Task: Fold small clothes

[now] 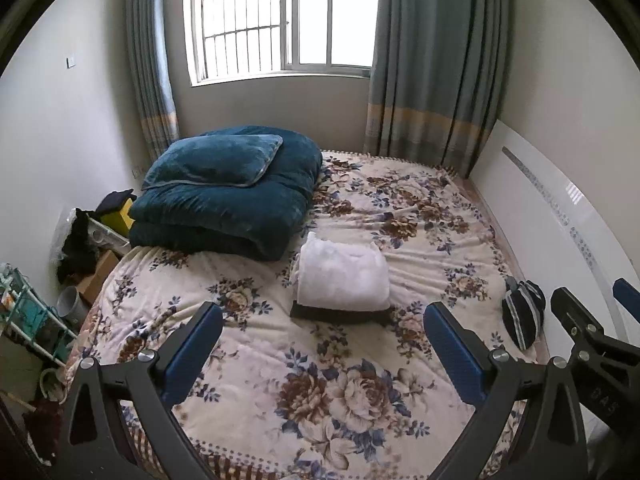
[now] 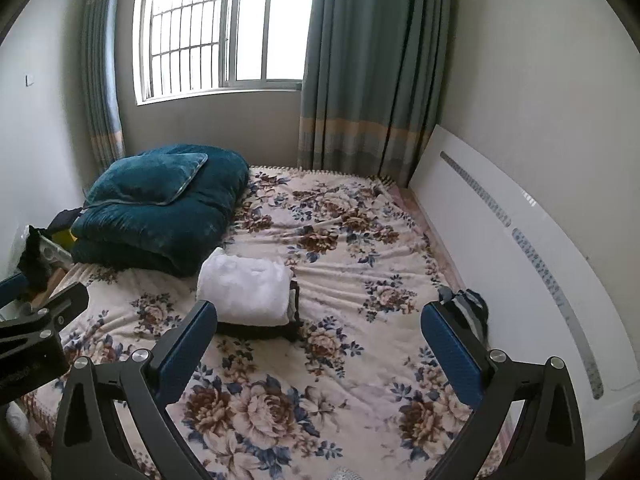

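Your folded white garment [image 1: 344, 276] lies near the middle of the bed [image 1: 420, 216], a soft, fleecy rectangle with rounded edges. It rests on a flat dark folded piece [image 1: 340, 314] whose edge pokes out at the front; what that piece is made of you cannot tell. A small dark bundle with pale stripes [image 1: 522, 314] sits well apart to the right, close to the bed's edge and the white glossy panel [image 1: 560, 240] leaning along the wall. From your right wrist view the blue pad of one finger cuts off part of that bundle.

Your left gripper [image 1: 322, 344] hangs over the floral bedspread with its jaws spread wide and nothing between them; your right gripper [image 2: 318, 344] is the same, gaping and empty.

Behind the white garment, a plush teal quilt [image 1: 232, 216] is stacked thick, touching or nearly touching it, with a matching pillow [image 1: 212, 162] on top. Grey-green curtains [image 1: 436, 60] frame a barred window [image 1: 280, 16]. Left of the bed, the floor clutter [image 1: 88, 248] of boxes and dark shapes is too cramped to sort out.
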Action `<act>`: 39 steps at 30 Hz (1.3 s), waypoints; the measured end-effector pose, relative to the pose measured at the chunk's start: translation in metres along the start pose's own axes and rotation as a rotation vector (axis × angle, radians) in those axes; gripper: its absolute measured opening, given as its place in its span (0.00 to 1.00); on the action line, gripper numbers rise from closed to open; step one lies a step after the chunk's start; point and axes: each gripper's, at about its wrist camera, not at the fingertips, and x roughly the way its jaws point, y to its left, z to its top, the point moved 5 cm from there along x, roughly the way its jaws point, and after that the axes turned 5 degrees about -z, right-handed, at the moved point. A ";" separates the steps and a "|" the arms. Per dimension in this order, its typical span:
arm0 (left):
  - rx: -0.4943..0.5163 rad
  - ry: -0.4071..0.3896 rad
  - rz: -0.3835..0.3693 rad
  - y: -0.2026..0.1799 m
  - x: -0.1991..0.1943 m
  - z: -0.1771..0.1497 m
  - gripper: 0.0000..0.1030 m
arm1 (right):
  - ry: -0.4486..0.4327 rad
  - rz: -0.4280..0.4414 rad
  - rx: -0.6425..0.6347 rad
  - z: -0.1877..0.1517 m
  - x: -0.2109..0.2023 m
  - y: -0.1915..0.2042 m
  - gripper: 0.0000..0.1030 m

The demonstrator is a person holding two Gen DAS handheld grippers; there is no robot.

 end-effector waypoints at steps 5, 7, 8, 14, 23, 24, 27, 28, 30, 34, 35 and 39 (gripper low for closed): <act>-0.013 -0.005 0.007 0.000 -0.017 -0.001 1.00 | -0.007 0.005 -0.001 0.004 -0.018 -0.007 1.00; -0.013 -0.006 0.012 0.000 -0.020 -0.001 1.00 | -0.005 0.010 0.010 0.005 -0.023 -0.010 1.00; -0.014 -0.006 0.012 0.000 -0.020 -0.001 1.00 | -0.006 0.014 0.011 0.006 -0.026 -0.011 1.00; -0.021 -0.014 0.019 0.004 -0.026 0.000 1.00 | -0.001 0.028 0.005 0.014 -0.031 -0.012 1.00; -0.023 -0.018 0.030 0.005 -0.031 -0.001 1.00 | 0.012 0.062 -0.004 0.016 -0.029 -0.008 1.00; -0.024 -0.018 0.029 0.005 -0.033 -0.001 1.00 | 0.012 0.061 -0.006 0.016 -0.028 -0.008 1.00; -0.023 -0.021 0.031 0.004 -0.033 -0.001 1.00 | 0.016 0.066 -0.004 0.015 -0.030 -0.008 1.00; -0.025 -0.021 0.031 0.004 -0.034 -0.002 1.00 | 0.015 0.068 -0.007 0.015 -0.030 -0.008 1.00; -0.022 -0.026 0.033 0.004 -0.035 -0.001 1.00 | 0.014 0.066 -0.009 0.015 -0.031 -0.009 1.00; -0.023 -0.028 0.037 0.001 -0.037 -0.001 1.00 | 0.013 0.066 -0.004 0.015 -0.031 -0.008 1.00; -0.022 -0.028 0.038 0.002 -0.036 -0.001 1.00 | 0.013 0.067 -0.006 0.015 -0.031 -0.008 1.00; -0.024 -0.028 0.039 0.002 -0.037 -0.001 1.00 | 0.011 0.074 -0.009 0.019 -0.032 -0.008 1.00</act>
